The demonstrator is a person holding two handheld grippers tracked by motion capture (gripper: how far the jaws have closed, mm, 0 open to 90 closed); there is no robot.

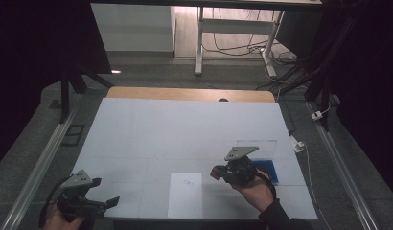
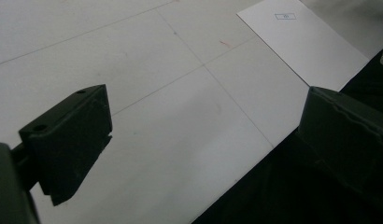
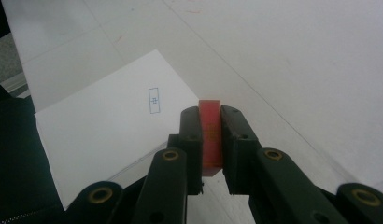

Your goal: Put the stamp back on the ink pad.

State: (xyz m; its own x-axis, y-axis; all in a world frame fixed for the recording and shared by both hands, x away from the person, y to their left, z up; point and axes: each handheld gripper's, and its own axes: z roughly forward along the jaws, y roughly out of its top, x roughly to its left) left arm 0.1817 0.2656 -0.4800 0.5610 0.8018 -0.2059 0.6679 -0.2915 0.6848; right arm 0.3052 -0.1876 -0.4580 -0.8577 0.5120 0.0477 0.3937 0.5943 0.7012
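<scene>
From the high view, the right gripper (image 1: 216,172) hung just above the white table (image 1: 185,129), held in the person's right hand (image 1: 257,191) near the front right part of the surface, and a small red block (image 1: 216,171) showed at its tip, pointing toward the sheet of paper (image 1: 185,194). That sheet lay flat at the table's front edge, just left of the right gripper, with a tiny printed box near its top. Behind the right hand sat a blue tray (image 1: 270,168) with a clear panel standing at its far side. Over at the front left corner, the left gripper (image 1: 106,203) sat low in the person's left hand (image 1: 60,221), its jaws spread apart with nothing between them. On to the left gripper view: the two black jaws stood wide at either side of the frame, released and empty, with bare table (image 2: 157,116) between them and the sheet of paper (image 2: 301,46) off at the upper right, reaching the table's edge. And the right gripper view: the jaws were clamped tight on the red block (image 3: 210,135), which stood upright between the pads, its top poking out above them, and the sheet of paper (image 3: 110,135) with its small blue box lay below and to the left
</scene>
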